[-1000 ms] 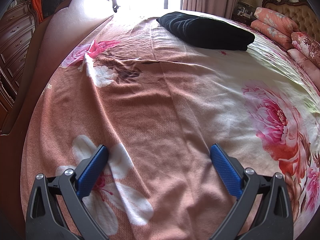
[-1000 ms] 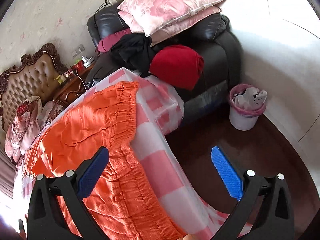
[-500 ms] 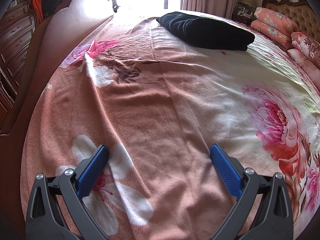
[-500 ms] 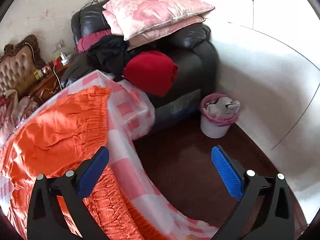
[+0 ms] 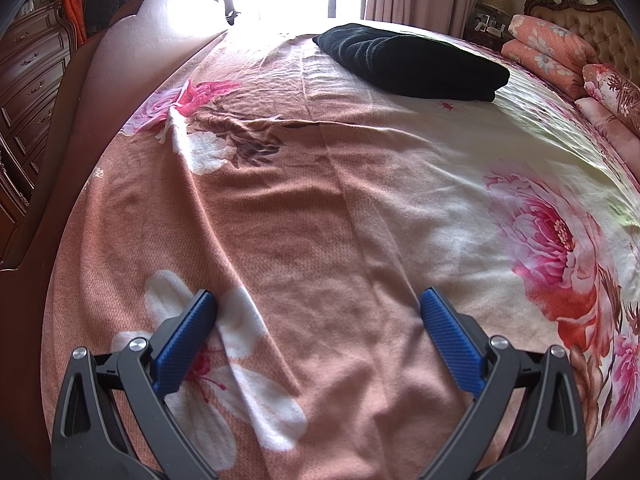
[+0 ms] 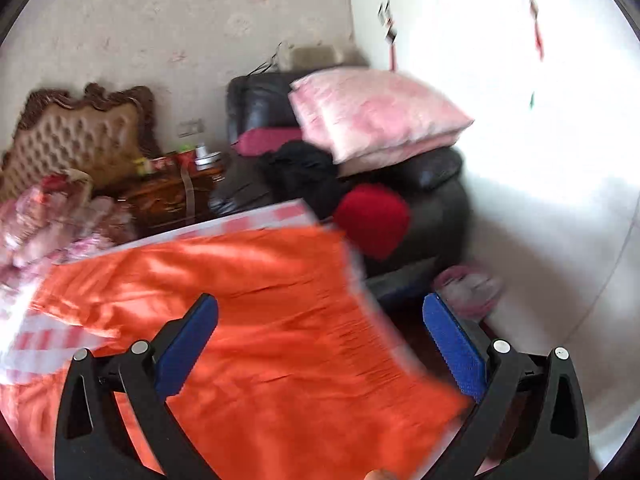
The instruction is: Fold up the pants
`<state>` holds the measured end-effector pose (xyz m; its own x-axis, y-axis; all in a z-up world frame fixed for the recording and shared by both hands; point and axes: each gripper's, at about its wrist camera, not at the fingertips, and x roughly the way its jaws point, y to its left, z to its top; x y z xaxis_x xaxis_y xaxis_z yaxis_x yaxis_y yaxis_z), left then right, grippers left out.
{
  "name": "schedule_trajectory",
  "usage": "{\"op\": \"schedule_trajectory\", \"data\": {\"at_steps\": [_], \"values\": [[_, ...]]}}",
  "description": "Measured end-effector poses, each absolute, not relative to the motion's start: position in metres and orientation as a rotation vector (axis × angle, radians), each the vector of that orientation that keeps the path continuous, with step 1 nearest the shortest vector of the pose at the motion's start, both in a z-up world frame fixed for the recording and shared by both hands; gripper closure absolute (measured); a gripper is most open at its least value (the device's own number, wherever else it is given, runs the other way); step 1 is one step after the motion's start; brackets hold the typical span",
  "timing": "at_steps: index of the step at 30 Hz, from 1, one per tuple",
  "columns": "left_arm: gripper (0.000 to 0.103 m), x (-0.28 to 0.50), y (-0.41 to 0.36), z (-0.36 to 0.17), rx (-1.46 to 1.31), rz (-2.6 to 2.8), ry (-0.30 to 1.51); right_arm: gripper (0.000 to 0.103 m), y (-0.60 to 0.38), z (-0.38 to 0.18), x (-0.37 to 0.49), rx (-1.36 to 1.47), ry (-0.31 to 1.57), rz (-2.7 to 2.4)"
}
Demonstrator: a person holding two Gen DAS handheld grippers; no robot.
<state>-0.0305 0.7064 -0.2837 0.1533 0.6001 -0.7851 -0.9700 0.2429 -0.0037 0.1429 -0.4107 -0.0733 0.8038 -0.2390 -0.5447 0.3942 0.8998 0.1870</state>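
The approach step is in hand: the right tool (image 6: 320,344), jaws wide, hangs above the orange pants (image 6: 280,340) spread on the bed (image 6: 40,344). The left tool (image 5: 318,336), also wide, hovers over the floral bedspread (image 5: 320,200). Next, I judge, comes gripping the waistband.

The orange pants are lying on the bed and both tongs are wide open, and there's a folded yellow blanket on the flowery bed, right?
Almost. The folded blanket is dark, nearly black, not yellow; the left wrist view shows it. The orange pants do lie on the bed, and the left tongs and right tongs are open.
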Motion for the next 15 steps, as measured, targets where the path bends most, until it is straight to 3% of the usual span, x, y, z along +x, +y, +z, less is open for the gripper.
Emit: {"op": "schedule_trajectory", "data": {"at_steps": [15], "values": [[0.001, -0.023, 0.715, -0.282, -0.593, 1.227, 0.805, 0.004, -0.31, -0.065, 0.153, 0.249, 0.637, -0.245]]}}
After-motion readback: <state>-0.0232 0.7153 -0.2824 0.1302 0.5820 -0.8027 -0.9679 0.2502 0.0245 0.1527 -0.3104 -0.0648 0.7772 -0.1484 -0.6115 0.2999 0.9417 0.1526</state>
